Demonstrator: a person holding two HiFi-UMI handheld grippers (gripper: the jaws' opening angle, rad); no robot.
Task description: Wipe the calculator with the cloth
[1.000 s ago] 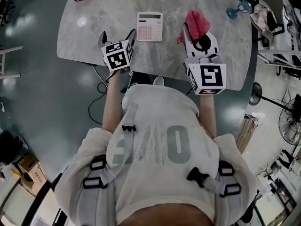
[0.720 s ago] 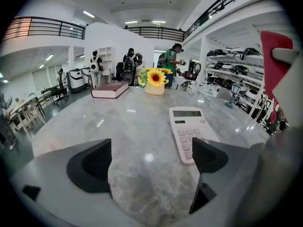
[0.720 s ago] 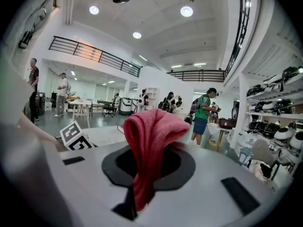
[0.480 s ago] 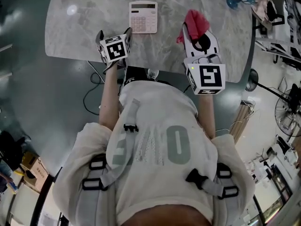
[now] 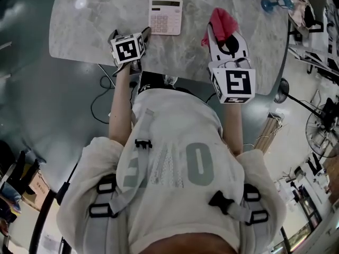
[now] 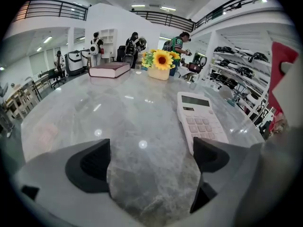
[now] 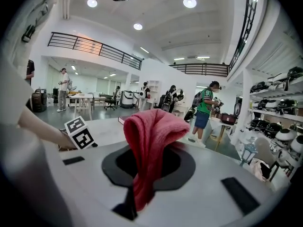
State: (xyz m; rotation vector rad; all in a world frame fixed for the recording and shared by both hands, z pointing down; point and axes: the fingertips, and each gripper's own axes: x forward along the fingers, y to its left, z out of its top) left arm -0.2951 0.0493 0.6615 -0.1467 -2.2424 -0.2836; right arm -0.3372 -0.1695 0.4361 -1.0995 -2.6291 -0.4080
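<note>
A white desk calculator with pale keys (image 5: 166, 16) lies flat on the grey marble tabletop (image 5: 90, 33), between the two grippers and a little further out than both. The left gripper (image 6: 149, 161) sits low over the marble with its jaws wide apart and only bare stone between them; its right jaw is just beside the calculator's near left corner, and no view shows whether they touch. The right gripper (image 5: 225, 38) is held above the table to the calculator's right. Its jaws are pinched together on a red terry cloth (image 7: 150, 136), which bunches up past the tips. Further along the table are a dark red hardcover book (image 6: 110, 70) and a pot of sunflowers (image 6: 161, 63).
</note>
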